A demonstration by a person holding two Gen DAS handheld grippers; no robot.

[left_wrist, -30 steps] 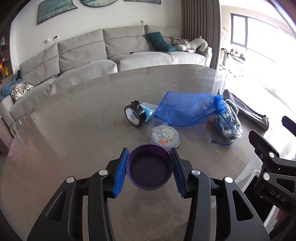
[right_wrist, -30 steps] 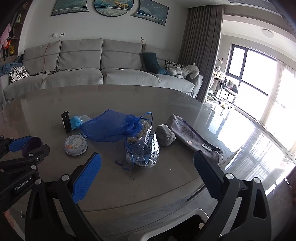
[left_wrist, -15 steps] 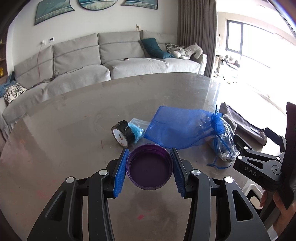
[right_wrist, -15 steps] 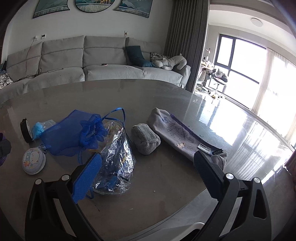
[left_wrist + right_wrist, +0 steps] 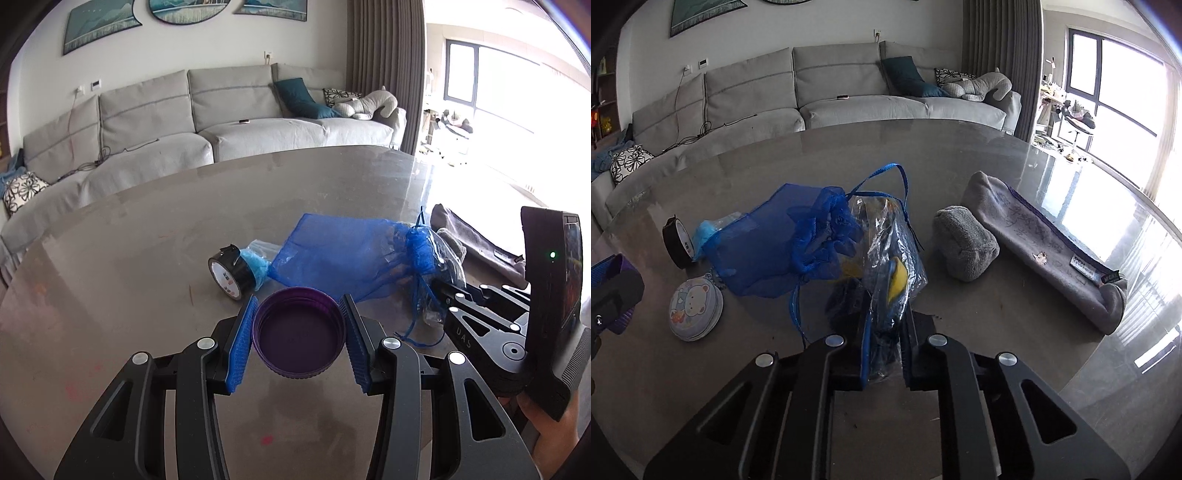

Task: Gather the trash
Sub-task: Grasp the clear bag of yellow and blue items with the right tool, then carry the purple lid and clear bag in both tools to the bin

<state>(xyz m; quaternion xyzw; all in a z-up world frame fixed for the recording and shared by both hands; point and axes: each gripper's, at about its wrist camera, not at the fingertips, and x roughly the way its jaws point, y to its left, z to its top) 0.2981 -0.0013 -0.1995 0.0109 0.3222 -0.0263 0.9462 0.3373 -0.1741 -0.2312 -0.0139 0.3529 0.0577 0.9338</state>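
My left gripper (image 5: 298,341) is shut on a purple round lid (image 5: 298,338) and holds it above the table. My right gripper (image 5: 884,343) is shut on the near end of a clear plastic bag (image 5: 886,254) with blue and yellow contents; the bag is lifted off the table. A blue mesh drawstring bag (image 5: 783,243) hangs against it; it also shows in the left wrist view (image 5: 343,254). The right gripper body (image 5: 491,332) shows at the right of the left wrist view.
On the round grey table (image 5: 960,166) lie a black tape roll (image 5: 676,242), a round bear-print tin (image 5: 695,308), a light blue wrapper (image 5: 705,234), a rolled grey cloth (image 5: 964,247) and a long grey pouch (image 5: 1045,247). A sofa (image 5: 221,122) stands behind.
My right gripper has moved forward to the clear bag and closed on it, lifting it. My left gripper has lifted and drawn back with the purple lid.
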